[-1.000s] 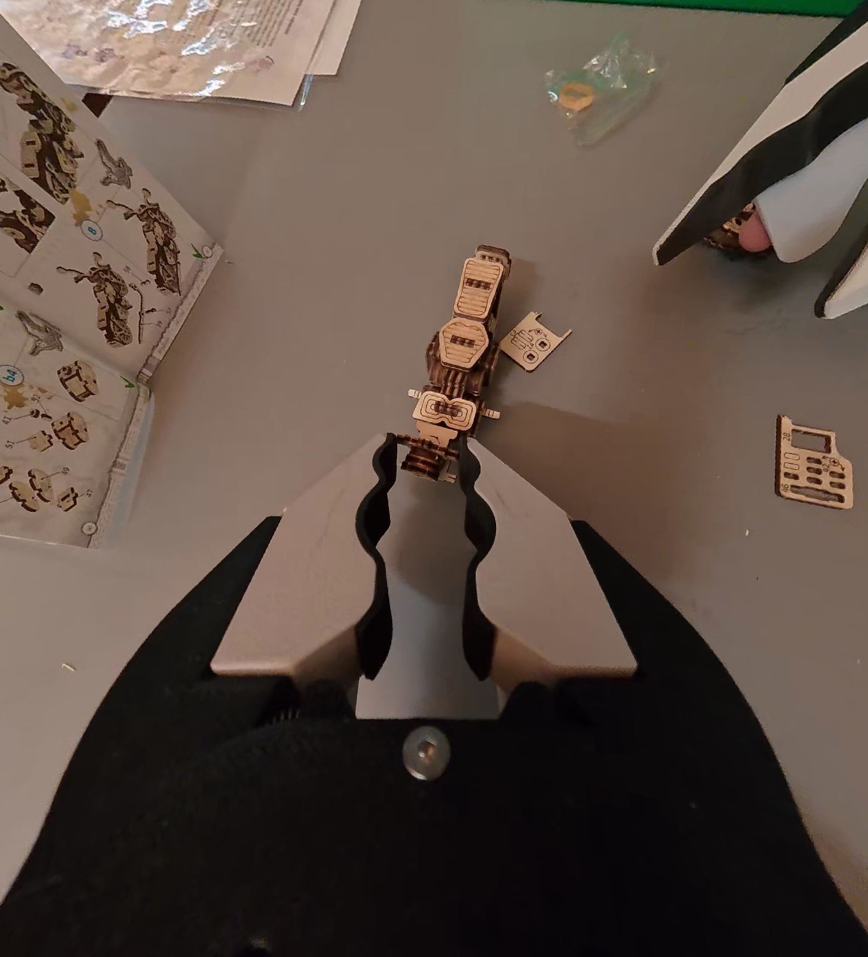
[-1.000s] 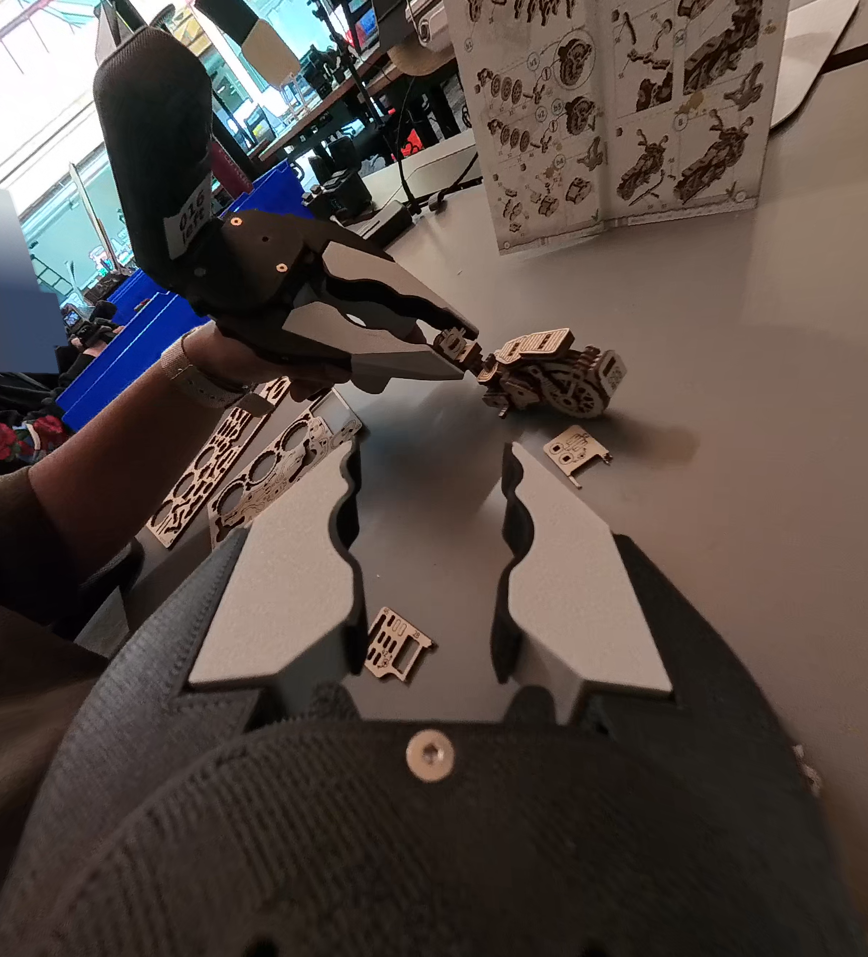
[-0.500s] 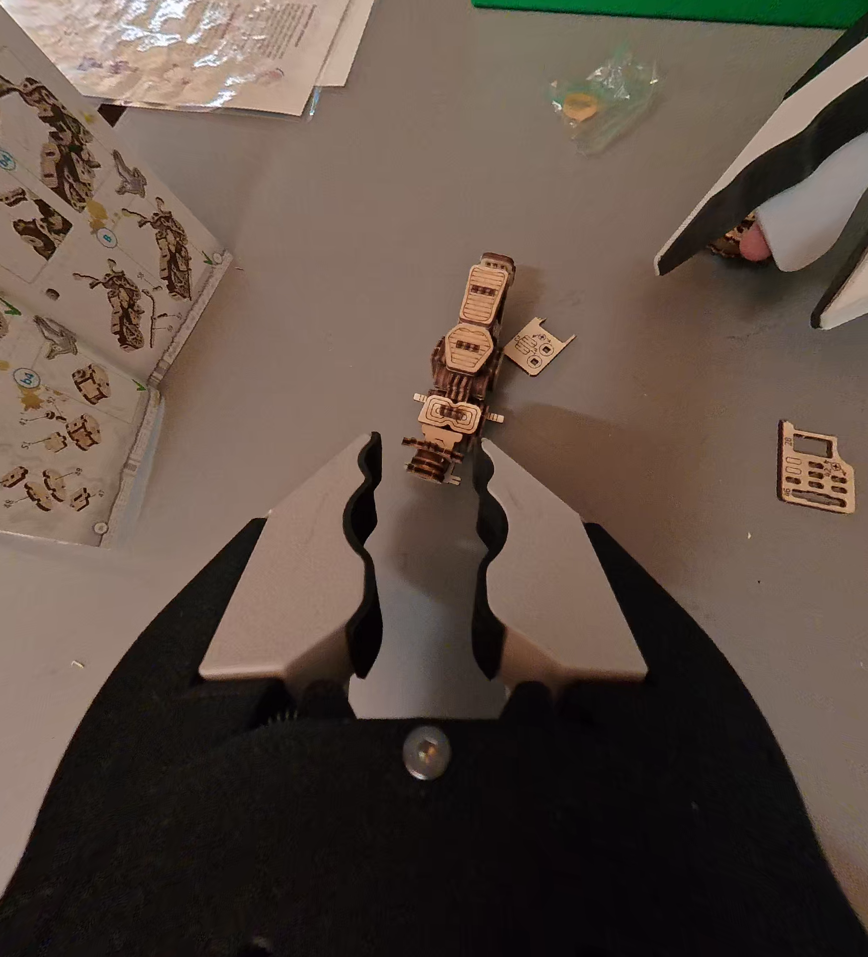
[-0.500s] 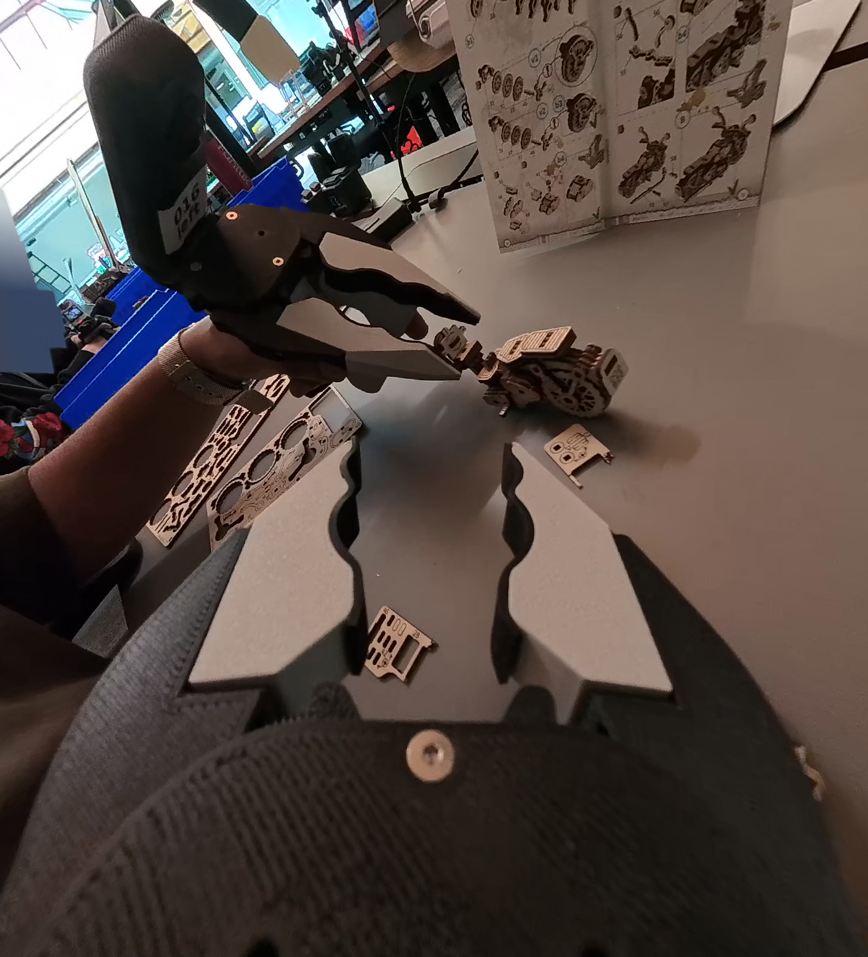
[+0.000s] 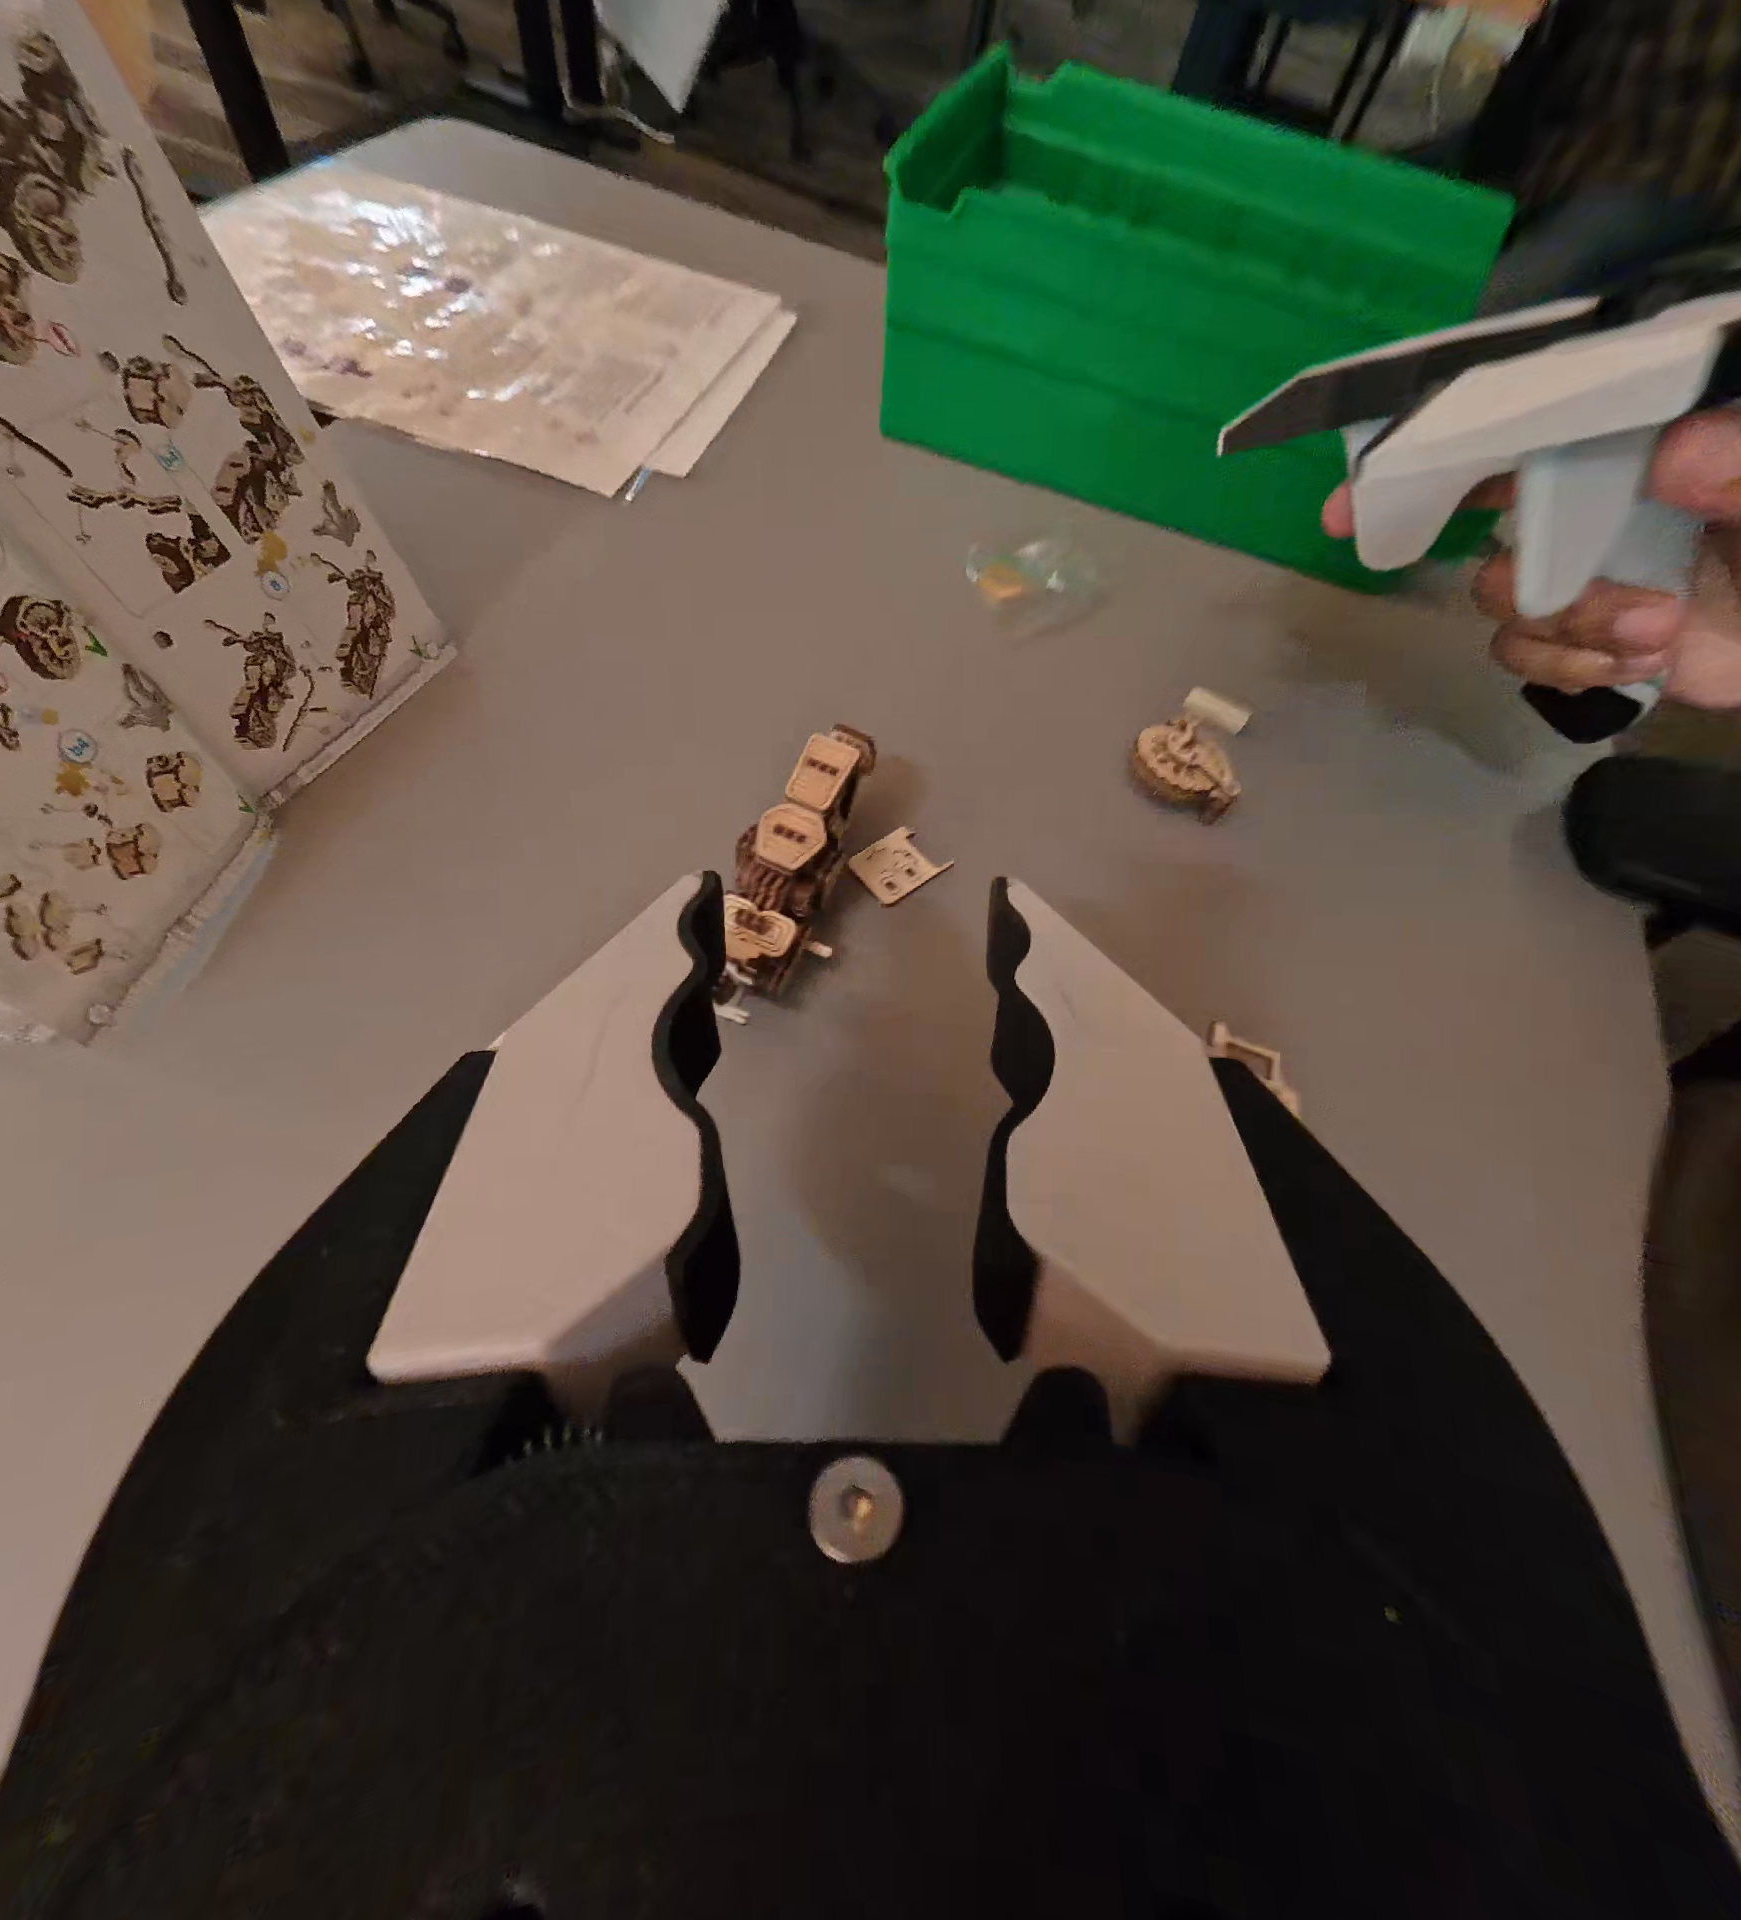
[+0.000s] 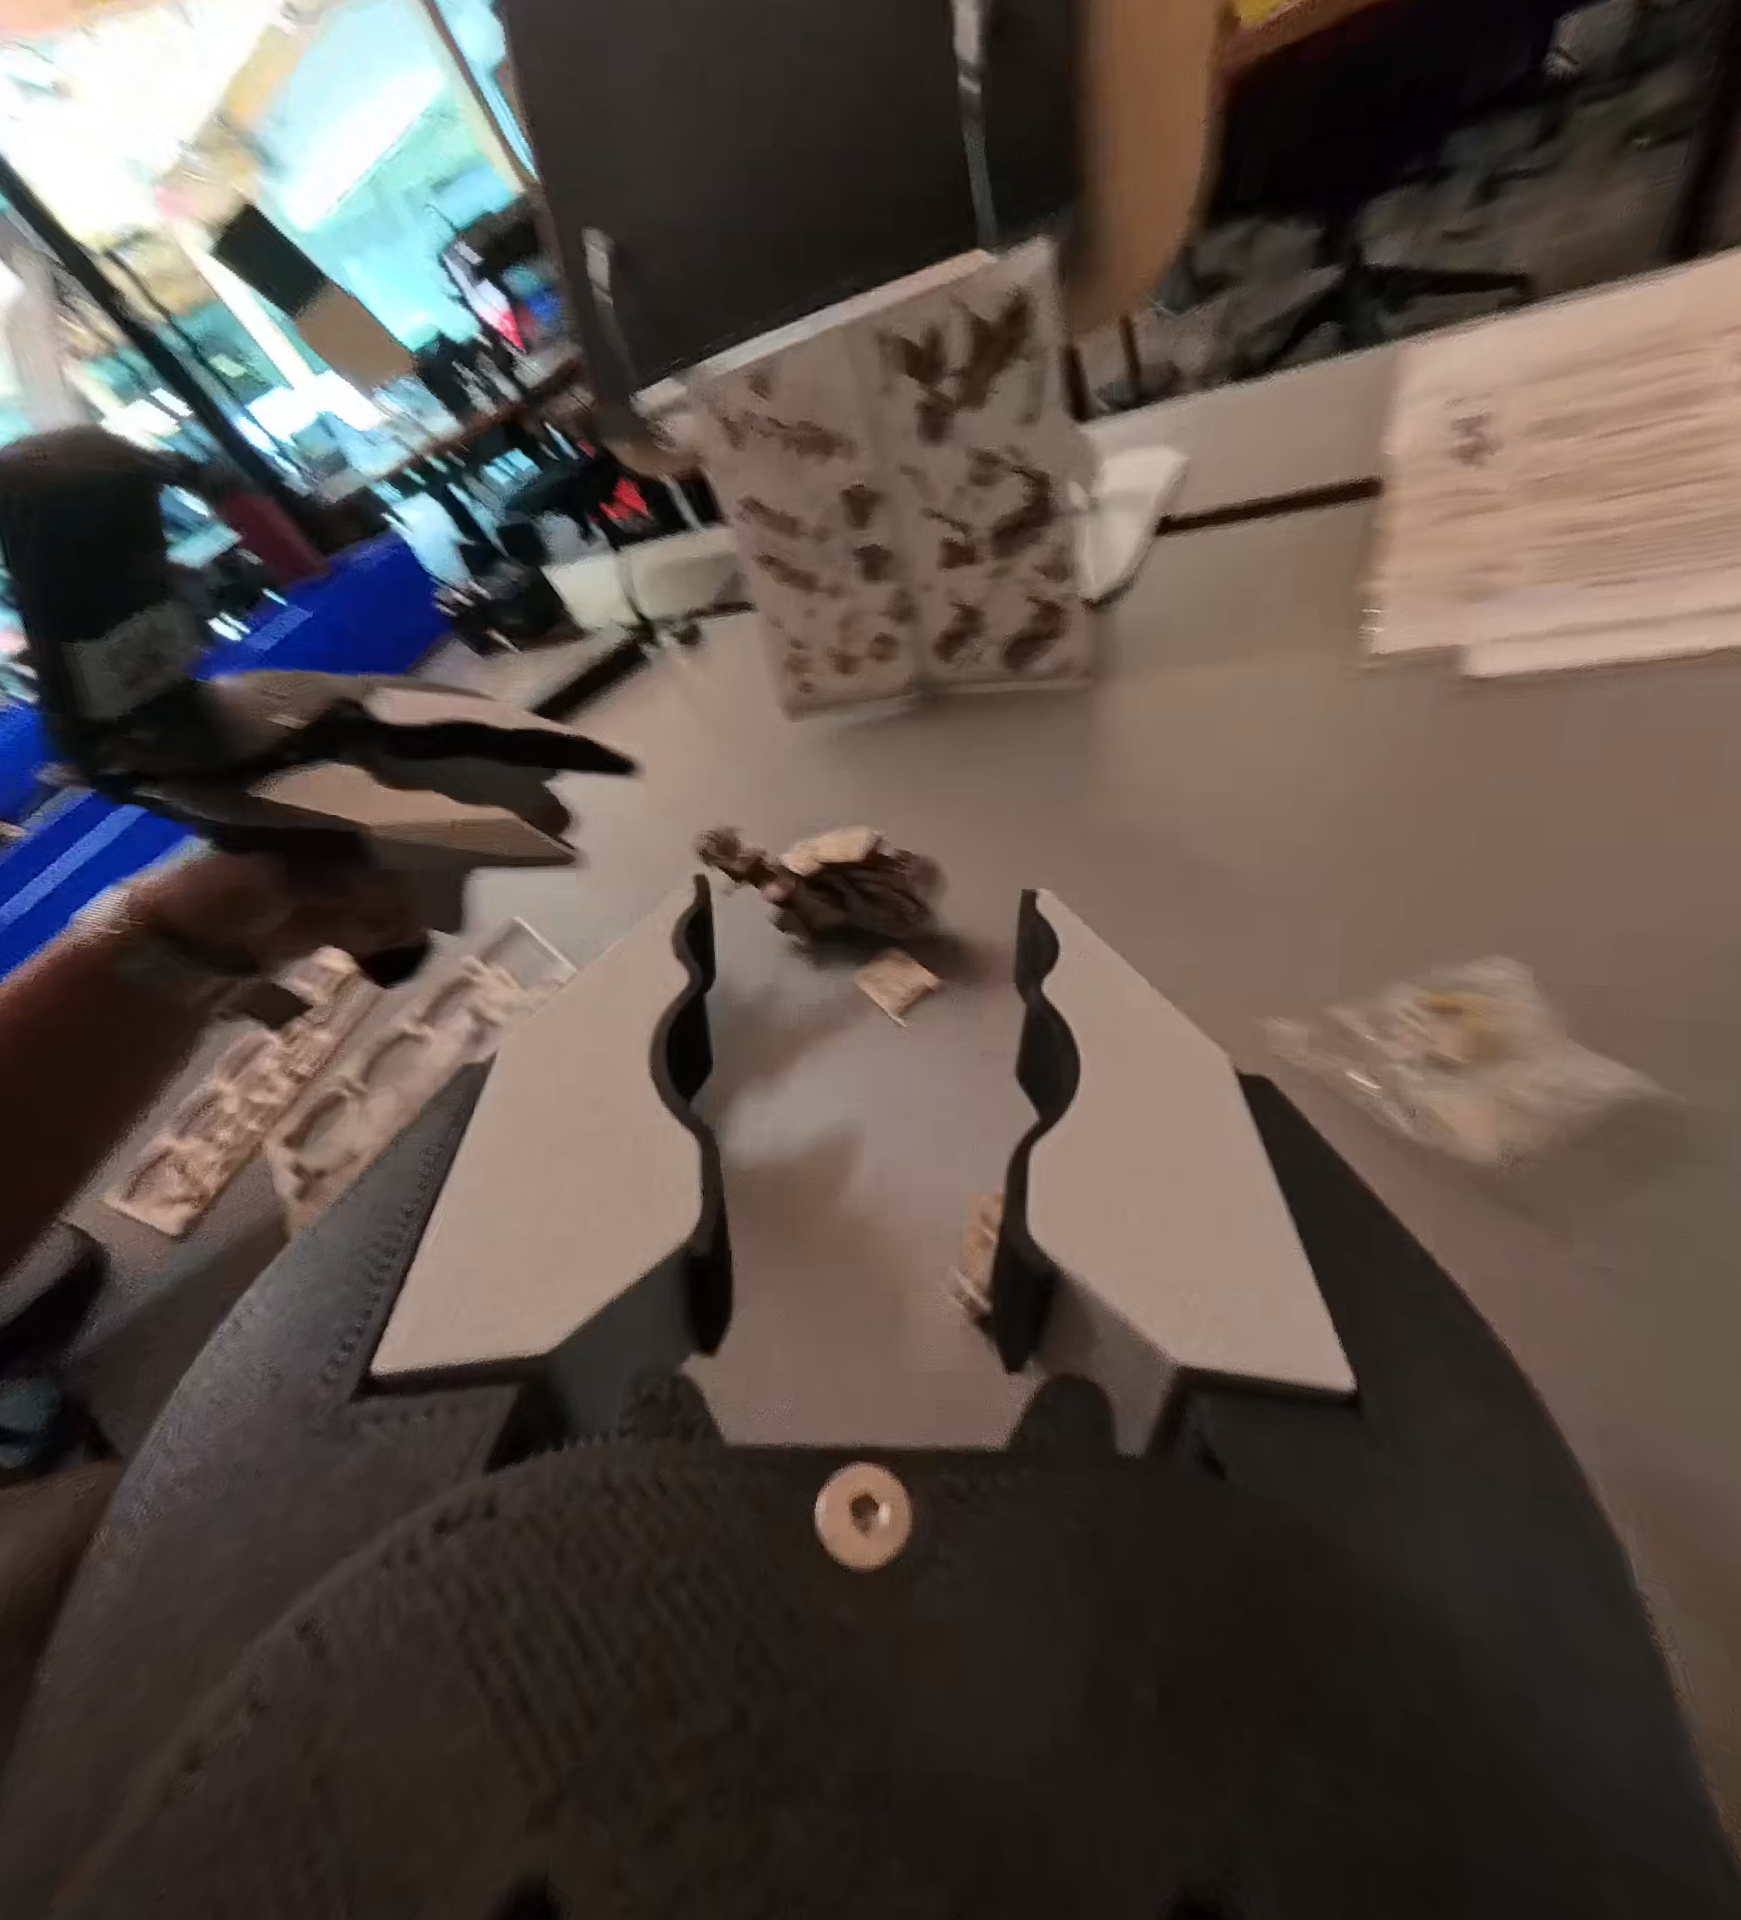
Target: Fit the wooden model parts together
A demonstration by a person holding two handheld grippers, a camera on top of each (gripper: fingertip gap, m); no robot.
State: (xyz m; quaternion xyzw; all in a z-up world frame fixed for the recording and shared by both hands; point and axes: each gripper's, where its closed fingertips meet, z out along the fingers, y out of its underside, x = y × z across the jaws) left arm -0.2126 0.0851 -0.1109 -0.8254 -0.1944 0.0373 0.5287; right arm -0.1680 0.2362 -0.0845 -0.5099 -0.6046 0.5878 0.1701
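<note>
The partly built wooden motorcycle model (image 5: pixel 793 868) lies on the grey table (image 5: pixel 637 644), just beyond my left fingertips. My left gripper (image 5: pixel 850 894) is open and empty, a little above the table. A small flat wooden piece (image 5: pixel 897 864) lies right of the model. A round wooden wheel part (image 5: pixel 1183 764) sits farther right. Another flat part (image 5: pixel 1250 1060) peeks from behind my right finger. My right gripper (image 6: pixel 864 904) is open and empty, facing the blurred model (image 6: pixel 835 883) and the flat piece (image 6: pixel 897 982). It also shows raised at the upper right of the left wrist view (image 5: pixel 1297 488). The left gripper (image 6: pixel 596 810) shows left of the model.
An instruction booklet (image 5: pixel 118 520) stands at the left. Papers in a plastic sleeve (image 5: pixel 492 322) lie behind it. A green bin (image 5: pixel 1157 312) is at the back right, with a small plastic bag (image 5: pixel 1032 571) before it. Wooden cut-out sheets (image 6: pixel 274 1081) lie near the table's edge. The left tips stand about 12 centimetres off the small flat wooden piece (image 5: pixel 897 864). Seen from the right wrist view (image 6: pixel 897 981) as well.
My left gripper has opened wide and drawn back and up from the model. My right gripper has lifted and swung away, uncovering the wheel part on the table.
</note>
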